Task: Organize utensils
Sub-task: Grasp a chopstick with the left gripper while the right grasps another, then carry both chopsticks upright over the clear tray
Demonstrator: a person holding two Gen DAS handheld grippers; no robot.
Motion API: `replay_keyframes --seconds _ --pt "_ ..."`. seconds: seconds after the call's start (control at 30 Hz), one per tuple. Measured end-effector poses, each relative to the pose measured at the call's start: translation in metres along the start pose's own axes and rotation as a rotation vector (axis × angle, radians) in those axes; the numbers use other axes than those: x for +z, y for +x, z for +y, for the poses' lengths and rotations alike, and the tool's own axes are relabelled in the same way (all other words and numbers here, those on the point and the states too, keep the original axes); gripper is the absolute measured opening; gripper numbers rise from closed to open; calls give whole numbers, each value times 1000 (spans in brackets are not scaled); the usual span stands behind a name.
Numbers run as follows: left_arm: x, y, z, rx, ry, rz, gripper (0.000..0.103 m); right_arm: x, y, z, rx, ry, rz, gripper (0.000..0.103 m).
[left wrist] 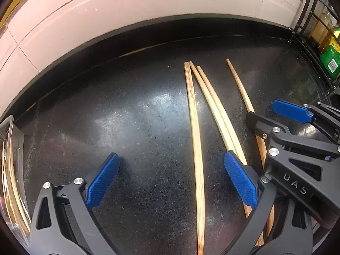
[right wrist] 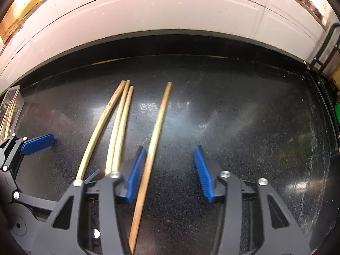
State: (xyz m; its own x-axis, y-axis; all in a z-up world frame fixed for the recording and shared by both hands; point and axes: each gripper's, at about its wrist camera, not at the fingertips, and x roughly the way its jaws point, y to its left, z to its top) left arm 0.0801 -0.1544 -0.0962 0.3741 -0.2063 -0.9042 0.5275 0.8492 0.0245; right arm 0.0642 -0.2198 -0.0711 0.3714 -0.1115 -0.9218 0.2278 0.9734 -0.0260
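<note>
You're working in a home kitchen here. That's a dark speckled stone countertop (left wrist: 138,127) under you, running back to a wall of pale glossy tiles (left wrist: 127,10). Wooden chopsticks (left wrist: 196,138) lie loose on it. Off at the right edge there's a black wire rack (left wrist: 308,14) holding bottles and a green packet (left wrist: 330,63), and at the left a clear plastic container (left wrist: 12,148) with more chopsticks.

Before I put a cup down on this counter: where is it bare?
Bare: the dark counter between the clear container and the leftmost chopstick, and between the separate chopstick and the black rack. Crowded: both grippers over the chopsticks.
</note>
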Motion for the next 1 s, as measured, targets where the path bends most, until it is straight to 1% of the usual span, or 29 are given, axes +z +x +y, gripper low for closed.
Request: replay_keyframes --seconds 0.03,0.07,0.1,0.13,0.17,0.2,0.27,0.33,0.37,0.5,0.6,0.77,1.0 --pt "0 -1 -3 -3 9 -11 85 1 1 3 2 -4 -1 26" --pt "-1 -3 -5 -6 17 -24 79 2 1 6 8 -8 -3 16" --pt "-2 -6 -11 -6 31 -38 65 3 1 7 15 -6 0 12" --pt "-1 -8 -13 -9 39 -45 55 4 1 7 18 -3 3 11" --pt "1 -9 -14 -12 40 -48 52 4 2 8 25 -2 6 8" --pt "2 -10 -16 -15 44 -50 47 4 2 8 34 -3 8 8" --pt "2 -17 -15 -21 53 -59 33 5 3 7 46 6 12 8" --pt "1 -17 -15 -34 55 -73 8 5 2 6 55 10 14 7" --pt "1 -18 -15 -52 46 -76 8 4 1 6 57 7 15 7" --pt "-4 -11 -10 -76 53 -78 7 1 -1 -4 76 21 13 7" --pt "-4 -10 -5 -105 36 -72 7 3 0 -9 80 19 19 7" --pt "-8 -11 -5 -113 41 -68 7 -2 -5 -13 86 42 21 7" --pt "-13 -15 3 -123 10 -65 6 -8 -12 -25 90 63 6 7"
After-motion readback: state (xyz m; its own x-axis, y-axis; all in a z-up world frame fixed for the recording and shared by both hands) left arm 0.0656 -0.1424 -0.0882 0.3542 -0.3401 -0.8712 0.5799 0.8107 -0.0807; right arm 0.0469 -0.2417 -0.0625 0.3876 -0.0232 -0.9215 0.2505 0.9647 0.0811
